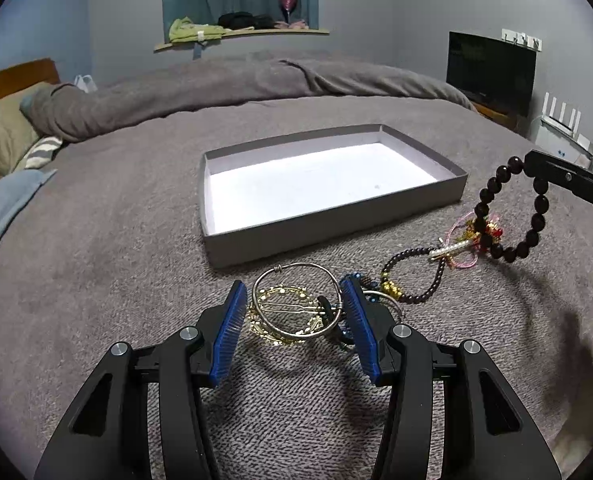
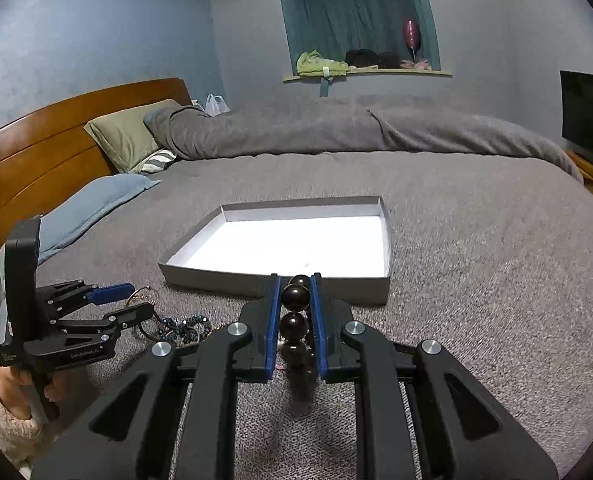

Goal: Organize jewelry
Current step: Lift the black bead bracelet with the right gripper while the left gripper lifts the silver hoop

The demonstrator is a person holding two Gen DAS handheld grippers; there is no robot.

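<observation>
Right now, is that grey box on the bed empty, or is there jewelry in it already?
Empty. The grey box shows only its bare white floor in both views; the dark bead bracelet hangs from the right gripper outside it.

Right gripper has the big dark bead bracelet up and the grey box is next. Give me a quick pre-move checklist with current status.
1. Right gripper shut on the dark bead bracelet: ok.
2. Bracelet lifted off the blanket, hanging free: ok.
3. Bracelet free of the pink tasselled piece below it: cannot tell, they overlap in view.
4. Grey box open, floor bare: ok.
5. Left gripper open, out of the path to the box: ok.
6. Silver hoop between the left fingers, not gripped: ok.
</observation>
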